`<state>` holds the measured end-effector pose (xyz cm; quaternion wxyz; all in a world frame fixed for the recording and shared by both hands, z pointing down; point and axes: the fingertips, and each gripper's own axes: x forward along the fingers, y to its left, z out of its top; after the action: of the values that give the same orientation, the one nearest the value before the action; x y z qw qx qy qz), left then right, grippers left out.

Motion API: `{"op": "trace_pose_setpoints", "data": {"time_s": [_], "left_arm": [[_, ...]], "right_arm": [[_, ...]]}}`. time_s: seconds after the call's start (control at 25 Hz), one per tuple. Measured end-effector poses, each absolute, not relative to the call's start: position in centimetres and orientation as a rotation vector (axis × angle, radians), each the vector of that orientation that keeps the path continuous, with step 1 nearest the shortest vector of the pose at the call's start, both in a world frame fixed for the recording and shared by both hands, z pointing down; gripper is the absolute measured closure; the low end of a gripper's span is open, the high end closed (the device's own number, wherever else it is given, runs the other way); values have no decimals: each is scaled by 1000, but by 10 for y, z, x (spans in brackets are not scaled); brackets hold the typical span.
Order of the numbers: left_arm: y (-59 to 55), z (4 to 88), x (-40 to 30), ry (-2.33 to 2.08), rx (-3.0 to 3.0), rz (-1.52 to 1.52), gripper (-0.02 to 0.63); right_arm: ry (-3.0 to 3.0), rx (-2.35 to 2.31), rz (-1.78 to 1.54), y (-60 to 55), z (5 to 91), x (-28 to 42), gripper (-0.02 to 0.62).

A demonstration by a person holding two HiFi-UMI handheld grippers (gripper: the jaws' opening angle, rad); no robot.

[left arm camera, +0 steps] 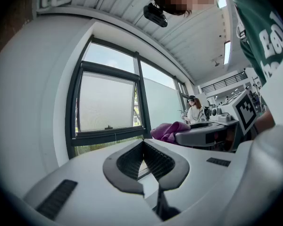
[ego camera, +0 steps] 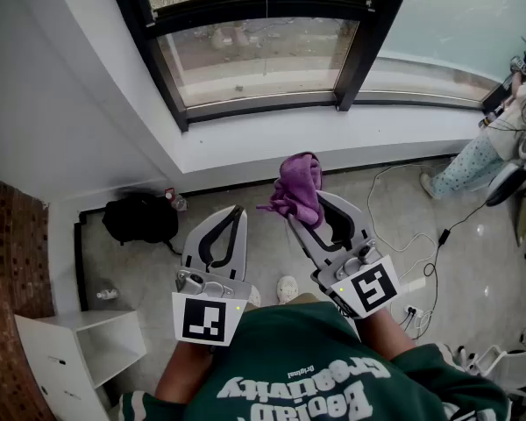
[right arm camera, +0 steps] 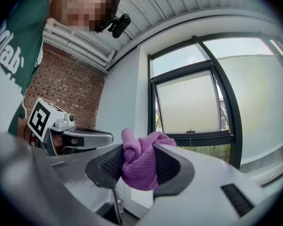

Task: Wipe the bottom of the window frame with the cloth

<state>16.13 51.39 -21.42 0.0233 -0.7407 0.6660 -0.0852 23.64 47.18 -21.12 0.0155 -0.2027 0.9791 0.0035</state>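
A black-framed window (ego camera: 261,107) rises above a white sill ledge (ego camera: 272,147), in a room with a pale speckled floor (ego camera: 473,266) and a red brick wall (ego camera: 13,261) at the left. The right gripper (ego camera: 309,207) pinches a bunched purple microfibre cloth (ego camera: 300,182), held in the air short of the frame's bottom bar. The left gripper (ego camera: 237,210) hovers beside it, jaws pressed together. On the floor below sit a black backpack (ego camera: 140,217) and a white shelf unit (ego camera: 79,349).

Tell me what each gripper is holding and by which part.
The right gripper is shut on the purple cloth, pinching a bunched fold; the rest sticks out past its tips. The left gripper is shut on nothing.
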Motion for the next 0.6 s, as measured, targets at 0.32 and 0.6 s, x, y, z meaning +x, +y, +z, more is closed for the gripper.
{"op": "trace_pose_setpoints", "data": {"time_s": [0.32,0.6], "left_arm": [[504,-213,168,2065,-2296,-267,595],[494,-212,175,2072,-2288,-279,595]], "right_arm": [[3068,-566,-22,467,-206,239,422],[3077,-553,-46,455,-203,248,422]]}}
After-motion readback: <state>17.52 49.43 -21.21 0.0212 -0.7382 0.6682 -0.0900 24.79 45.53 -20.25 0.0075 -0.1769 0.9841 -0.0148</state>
